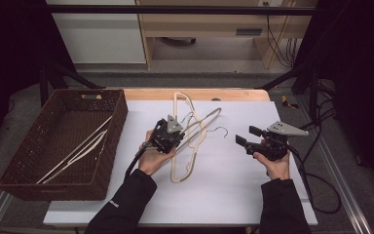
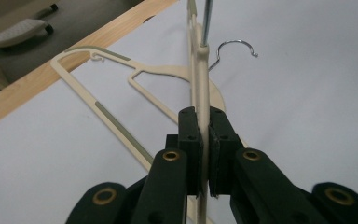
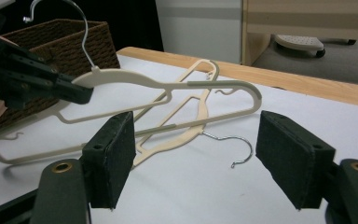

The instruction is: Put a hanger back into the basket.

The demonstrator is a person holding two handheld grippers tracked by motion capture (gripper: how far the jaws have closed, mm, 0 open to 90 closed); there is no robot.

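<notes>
One cream hanger (image 2: 200,93) is pinched tight in the left hand-held gripper (image 1: 168,132) mid-counter, its length running right toward the nearby right hand-held gripper (image 1: 246,137), whose jaws stand apart, with the basket (image 1: 24,183) by the counter's left edge.

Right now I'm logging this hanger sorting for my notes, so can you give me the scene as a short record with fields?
work: cream hangers being moved about on a white sheet
left gripper: shut on the lifted hanger
right gripper: open, nothing between its pads, off to the side of the pile
hangers on the sheet: a few, overlapping, one metal hook pointing right
basket: brown wicker, at the table's left, hangers already inside
sheet: white, over a wooden table
</notes>
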